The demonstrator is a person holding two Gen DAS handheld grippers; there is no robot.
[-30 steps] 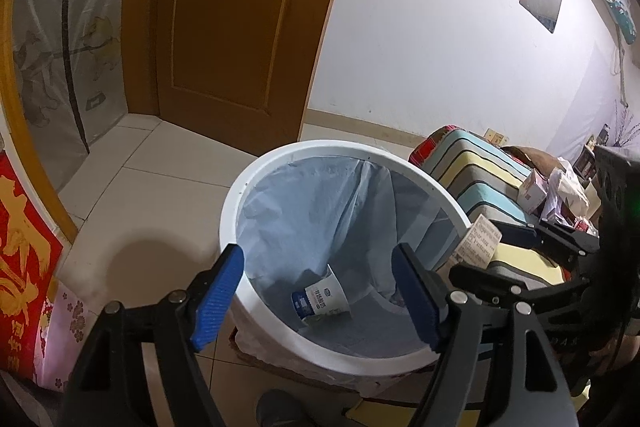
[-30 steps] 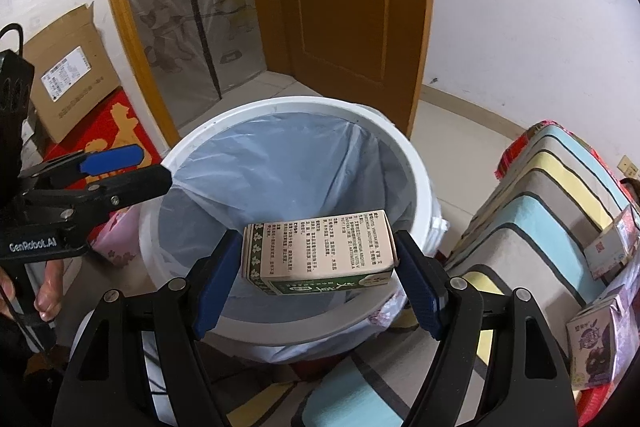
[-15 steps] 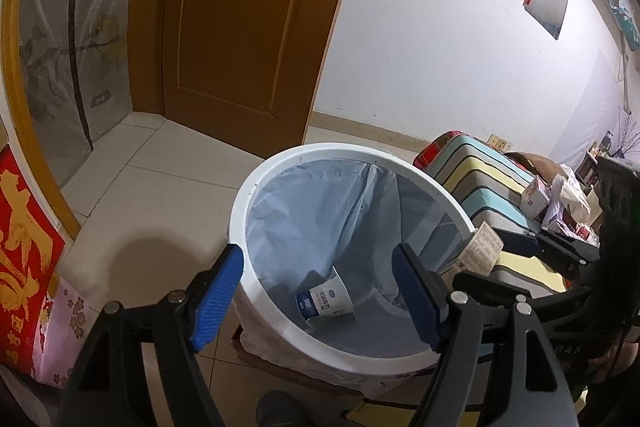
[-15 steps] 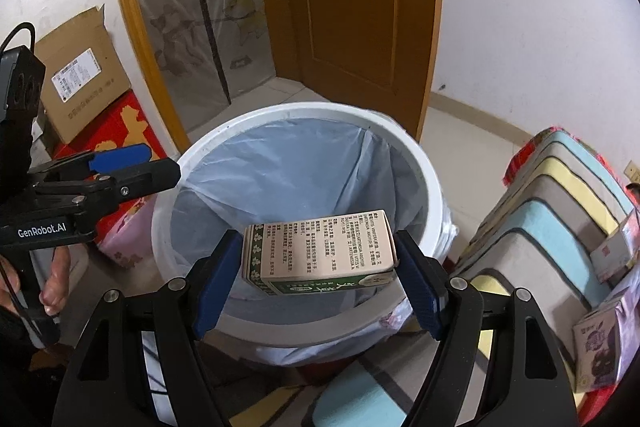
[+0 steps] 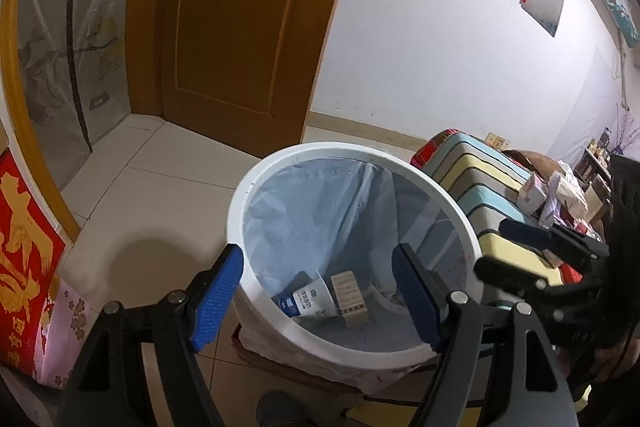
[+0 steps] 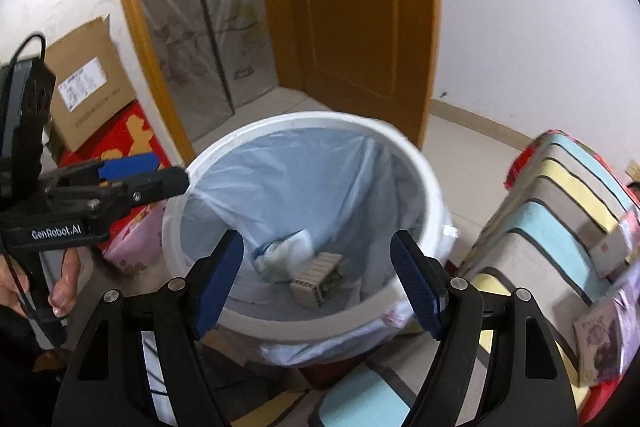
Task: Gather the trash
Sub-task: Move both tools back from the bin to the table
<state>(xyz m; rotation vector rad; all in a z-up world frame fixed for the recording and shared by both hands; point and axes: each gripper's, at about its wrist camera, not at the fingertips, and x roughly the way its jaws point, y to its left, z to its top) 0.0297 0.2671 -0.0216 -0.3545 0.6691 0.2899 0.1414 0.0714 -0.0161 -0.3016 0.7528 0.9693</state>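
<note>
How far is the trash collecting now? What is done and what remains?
Done: a small carton box and a paper cup lie at the bottom of the lined white bin. In hand: nothing; the right claw and the left claw are both open and empty. Left: boxes and wrappers on the striped cushion.

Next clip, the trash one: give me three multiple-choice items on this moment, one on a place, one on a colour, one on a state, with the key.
1. Where is the small printed box?
A. between the right tool's pads
B. at the bottom of the bin
C. on the striped cushion

2. What colour is the bin rim?
A. white
B. red
C. black

3. How is the right tool?
A. shut on the box
B. shut on the cup
C. open, nothing held

Key: 1 B, the box lies beside the paper cup inside the liner; 2 A, the rim shows white; 3 C, the pads stand apart with only the bin beyond.
</note>
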